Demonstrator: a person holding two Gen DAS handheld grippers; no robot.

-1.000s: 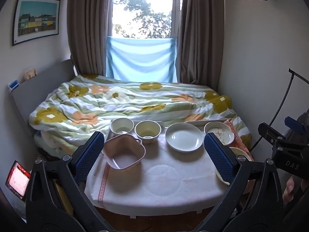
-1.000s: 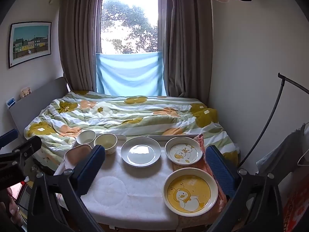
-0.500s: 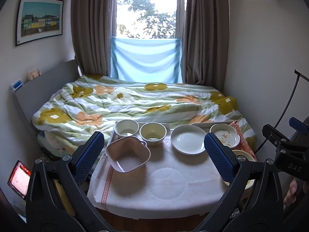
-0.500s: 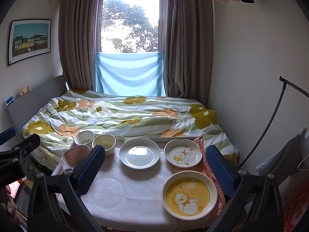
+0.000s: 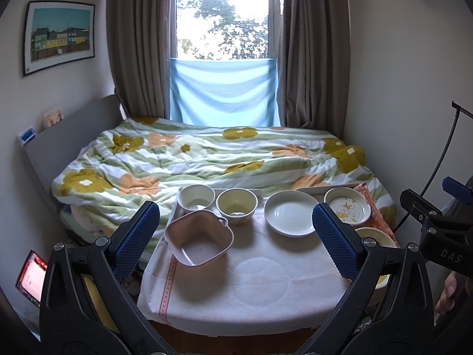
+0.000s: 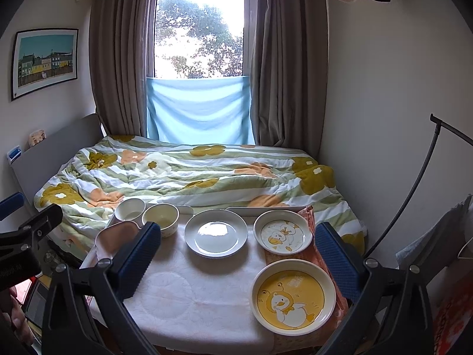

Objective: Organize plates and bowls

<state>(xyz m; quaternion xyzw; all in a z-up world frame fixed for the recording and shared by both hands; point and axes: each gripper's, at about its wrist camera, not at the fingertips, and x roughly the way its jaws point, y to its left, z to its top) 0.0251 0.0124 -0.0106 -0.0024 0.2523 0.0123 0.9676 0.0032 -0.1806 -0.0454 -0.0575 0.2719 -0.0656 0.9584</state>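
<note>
On a small cloth-covered table (image 5: 251, 281) sit a pink square bowl (image 5: 199, 242), a white cup-bowl (image 5: 196, 197), a cream bowl (image 5: 236, 204), a plain white plate (image 5: 289, 213), a small duck plate (image 5: 347, 209) and a large yellow duck plate (image 6: 294, 295). In the right wrist view I see the white plate (image 6: 215, 233), small duck plate (image 6: 283, 235), cream bowl (image 6: 161, 219) and pink bowl (image 6: 116, 238). My left gripper (image 5: 235, 239) is open and empty, held above the table's near side. My right gripper (image 6: 238, 261) is open and empty, above the table.
A bed with a flowered quilt (image 5: 212, 159) lies right behind the table. Curtains and a window are at the back. A wall is close on the right. A black stand pole (image 6: 419, 171) leans at the right. A lit screen (image 5: 31, 275) sits low left.
Both grippers have pulled back and risen slightly, so the table and dishes sit a little lower and farther in both views. Nothing on the table has moved.
</note>
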